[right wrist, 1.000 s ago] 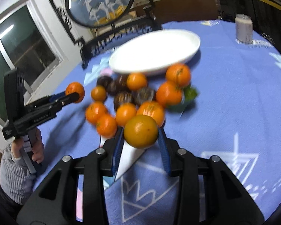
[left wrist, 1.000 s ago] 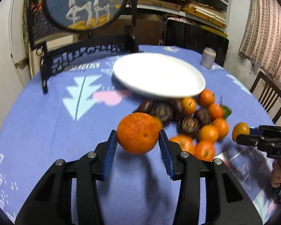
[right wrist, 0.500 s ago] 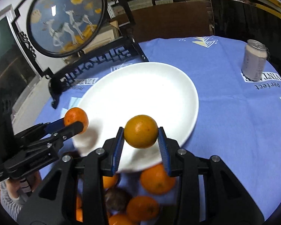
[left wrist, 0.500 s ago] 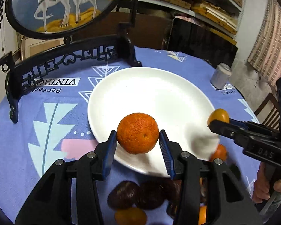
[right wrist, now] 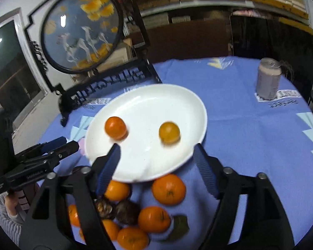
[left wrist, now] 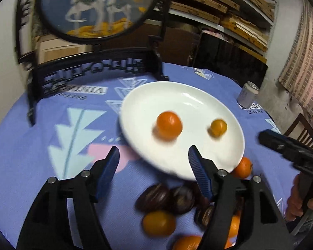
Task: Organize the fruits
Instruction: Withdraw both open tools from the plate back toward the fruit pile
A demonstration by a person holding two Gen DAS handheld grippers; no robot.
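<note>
Two oranges, deep orange (left wrist: 169,125) and yellower (left wrist: 218,127), on white plate (left wrist: 177,95); left hand-held gripper (left wrist: 153,159) and right hand-held gripper (right wrist: 156,156) opening, released, empty.

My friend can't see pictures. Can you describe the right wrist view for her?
Two oranges sit apart on a white plate, beyond the right gripper, whose empty jaws are opening. More oranges lie on the blue tablecloth.
</note>
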